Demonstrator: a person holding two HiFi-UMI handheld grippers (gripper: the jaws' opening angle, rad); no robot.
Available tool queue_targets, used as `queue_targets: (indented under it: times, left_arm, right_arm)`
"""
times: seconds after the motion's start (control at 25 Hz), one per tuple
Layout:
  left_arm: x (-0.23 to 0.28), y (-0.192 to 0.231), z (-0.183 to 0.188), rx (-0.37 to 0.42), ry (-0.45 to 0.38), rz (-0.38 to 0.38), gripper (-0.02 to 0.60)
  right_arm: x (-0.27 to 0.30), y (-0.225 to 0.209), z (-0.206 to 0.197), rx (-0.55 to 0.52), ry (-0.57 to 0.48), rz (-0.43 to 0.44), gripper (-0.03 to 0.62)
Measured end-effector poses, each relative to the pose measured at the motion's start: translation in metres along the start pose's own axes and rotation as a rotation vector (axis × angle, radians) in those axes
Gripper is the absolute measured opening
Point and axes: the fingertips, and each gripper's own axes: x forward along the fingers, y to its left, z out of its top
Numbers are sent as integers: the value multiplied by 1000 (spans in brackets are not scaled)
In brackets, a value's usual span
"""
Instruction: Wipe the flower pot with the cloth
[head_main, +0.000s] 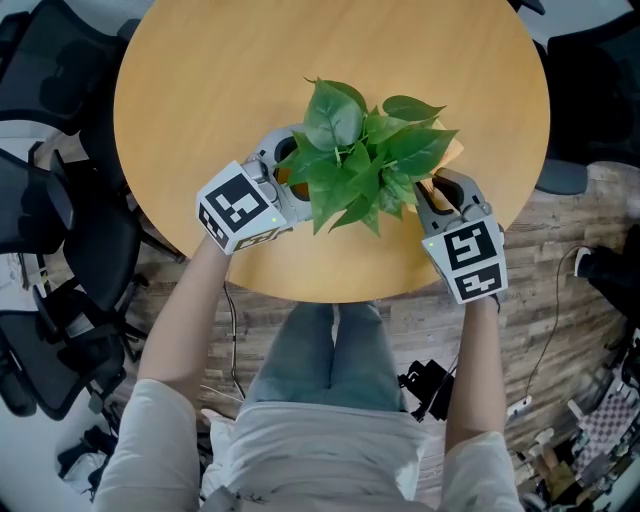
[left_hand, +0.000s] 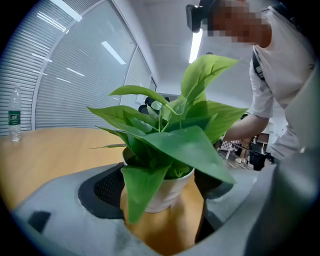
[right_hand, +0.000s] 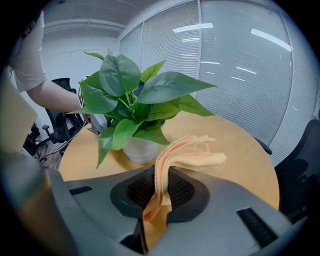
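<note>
On round wooden table (head_main: 200, 80), near the edge closest to the person: flower pot (left_hand: 167, 192), white, upright, mostly hidden under plant leaves (head_main: 365, 155) in head view.

L gripper (head_main: 283, 165): jaws wide, one each side of the pot. Pads look to sit against the pot wall up near the rim on both sides. A leaf covers part of the R-side contact, so I read this as a hold, not 100% sure.

R gripper (head_main: 445, 188): jaws closed tight on cloth (right_hand: 185, 152), a pale orange towel. Pinch is on a narrow fold. The rest flops fwd over the jaws toward the pot. Free end is near the pot wall, contact not evident.

Status (my read): pot steadied, cloth brought up, wiping not begun.

Risks from here:
1. Pot tips or skids. Cause: the wall tapers downward, so a hold near the rim only may slip when the R side pushes sideways with the cloth.
2. Leaves snagged or torn. Cause: foliage overhangs the wall on all sides, and the loose cloth end can catch a leaf on approach.
3. Poor wipe. Cause: the floppy cloth end folds back instead of pressing flat, so jaw plastic meets the pot rather than fabric.
4. Cloth pulls out. Cause: small pinch, drag vs. pot surface.

Mitigation idea: come in low, under the leaves, with light side pressure.
</note>
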Motion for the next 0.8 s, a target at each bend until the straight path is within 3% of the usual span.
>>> queue_targets:
  times: [0.8]
  left_arm:
    - [5, 0, 0, -90, 1, 253, 448]
  right_arm:
    - [7, 27, 9, -50, -19, 56, 50]
